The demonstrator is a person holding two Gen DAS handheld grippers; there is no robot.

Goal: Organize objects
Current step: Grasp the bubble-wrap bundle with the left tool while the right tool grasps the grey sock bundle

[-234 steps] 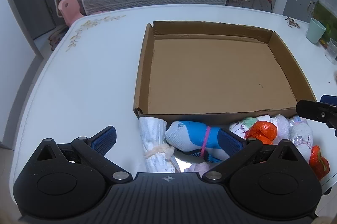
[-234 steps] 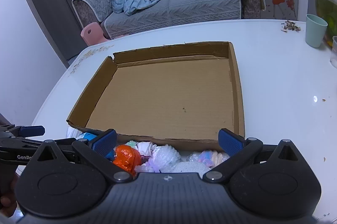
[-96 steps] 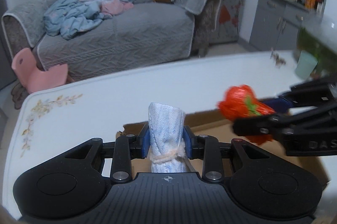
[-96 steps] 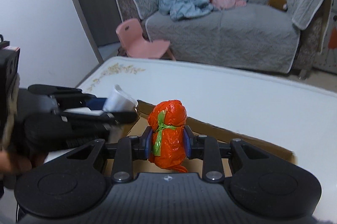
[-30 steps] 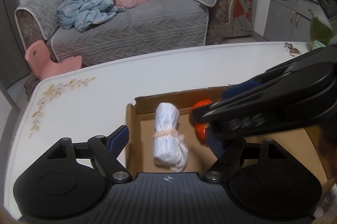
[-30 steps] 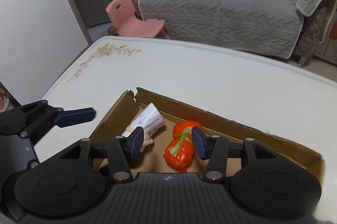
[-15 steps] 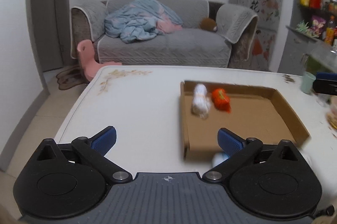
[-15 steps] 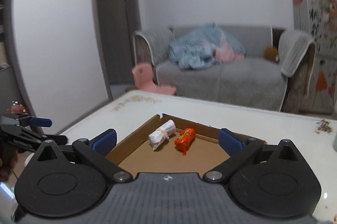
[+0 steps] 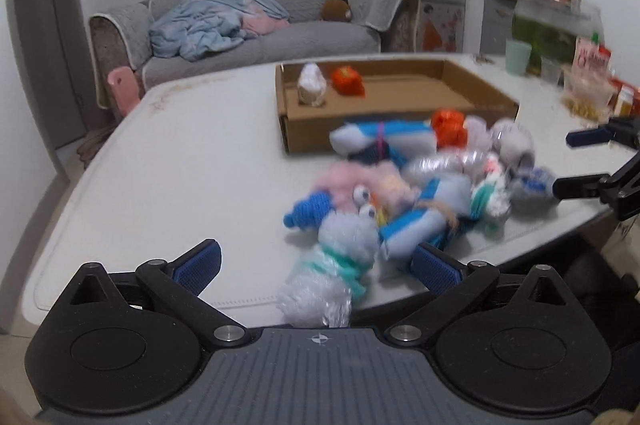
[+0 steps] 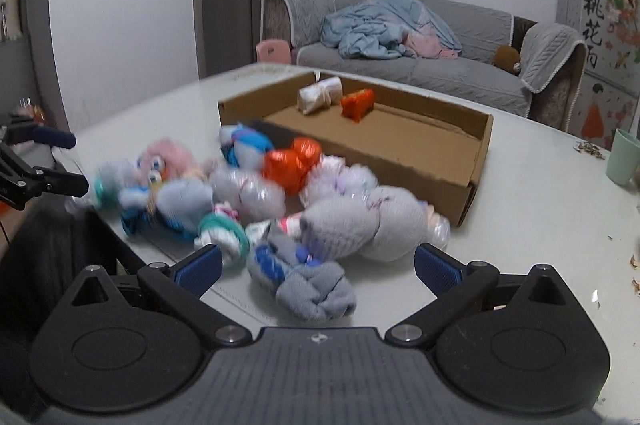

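A shallow cardboard box [image 9: 400, 129] [image 10: 472, 161] sits on the white table. In its far corner lie a white rolled bundle [image 9: 312, 87] [image 10: 320, 99] and an orange bundle [image 9: 347, 81] [image 10: 357, 106]. A pile of rolled socks and wrapped bundles lies in front of the box. My left gripper [image 9: 316, 265] is open and empty, just before a white fluffy bundle with a teal band [image 9: 332, 277]. My right gripper [image 10: 318, 265] is open and empty, just before a grey-blue knotted sock [image 10: 312, 285]. Each gripper shows in the other's view, the right [image 9: 588, 165] and the left [image 10: 44, 161].
A green cup [image 9: 517, 55] [image 10: 622, 155], jars and a snack bag [image 9: 588, 85] stand at the table's right end. A grey sofa [image 9: 256, 25] [image 10: 400, 49] and a pink chair [image 9: 122, 85] are beyond the table. Crumbs lie on the table [image 10: 588, 147].
Both grippers let go of their bundles in the box, opened wide, and have pulled back toward the near table edge, so the pile of socks now lies just ahead.
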